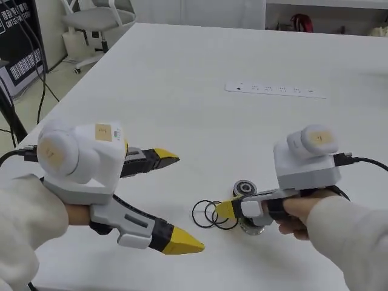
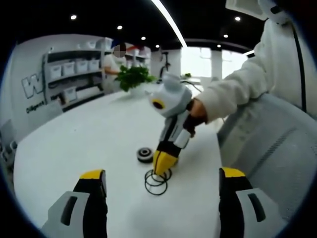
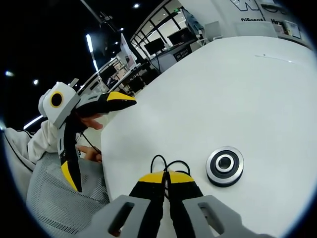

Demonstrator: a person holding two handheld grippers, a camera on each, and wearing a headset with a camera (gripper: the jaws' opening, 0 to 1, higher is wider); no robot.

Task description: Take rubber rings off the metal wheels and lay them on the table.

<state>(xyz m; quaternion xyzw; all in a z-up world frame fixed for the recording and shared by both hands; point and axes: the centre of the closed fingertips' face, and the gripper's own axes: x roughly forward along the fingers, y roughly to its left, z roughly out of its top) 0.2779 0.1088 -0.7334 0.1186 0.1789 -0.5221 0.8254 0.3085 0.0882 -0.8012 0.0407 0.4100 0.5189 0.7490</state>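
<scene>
Three thin black rubber rings (image 1: 209, 214) lie overlapping on the white table (image 1: 182, 91). My right gripper (image 1: 221, 210) is shut with its yellow tips down on them, seemingly pinching one ring (image 3: 168, 163). A round metal wheel (image 1: 244, 188) lies flat just beyond those tips, and it is to their right in the right gripper view (image 3: 225, 165). My left gripper (image 1: 183, 201) is held left of the rings, open wide with nothing between its fingers. From the left gripper view the rings (image 2: 156, 182) and wheel (image 2: 144, 154) lie ahead between its jaws, with the right gripper (image 2: 163, 166) tip on them.
A white power strip (image 1: 276, 90) lies farther back on the table. An office chair (image 1: 97, 18) and hanging cables (image 1: 36, 66) are off the table's left edge. A person (image 2: 111, 62) stands by shelves behind a green plant (image 2: 133, 77).
</scene>
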